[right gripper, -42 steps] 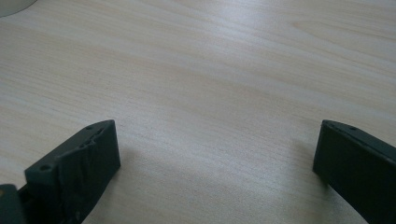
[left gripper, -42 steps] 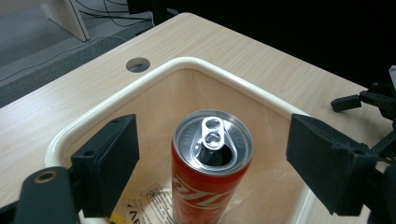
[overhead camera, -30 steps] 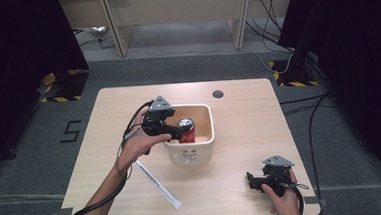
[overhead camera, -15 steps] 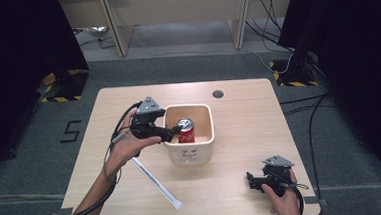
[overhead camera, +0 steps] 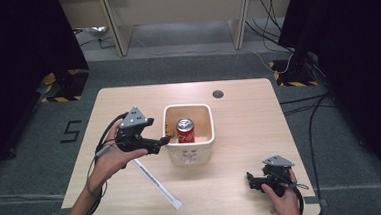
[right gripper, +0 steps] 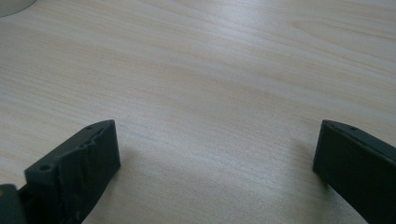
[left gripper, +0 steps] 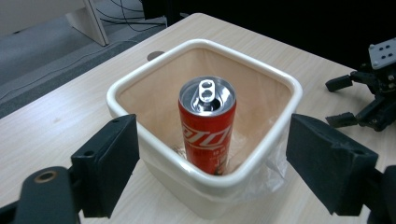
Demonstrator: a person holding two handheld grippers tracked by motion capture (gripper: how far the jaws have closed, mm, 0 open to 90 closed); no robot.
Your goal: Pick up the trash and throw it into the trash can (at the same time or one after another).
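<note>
Red soda can [left gripper: 207, 123] stood upright in the cream bin [overhead camera: 170, 139] at the table's centre; left gripper [overhead camera: 161, 142], jaws wide, had withdrawn, suggesting placement done. Right gripper [overhead camera: 250, 180] rested wide near the front-right corner.

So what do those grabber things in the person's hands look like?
Both are black. The left gripper has a grey three-cornered plate on top and a dark cable trailing back along the bare forearm. The right gripper has a grey plate and a cable too. Each has two chunky, blocky black jaws, standing wide apart. No sleeves show.
</note>
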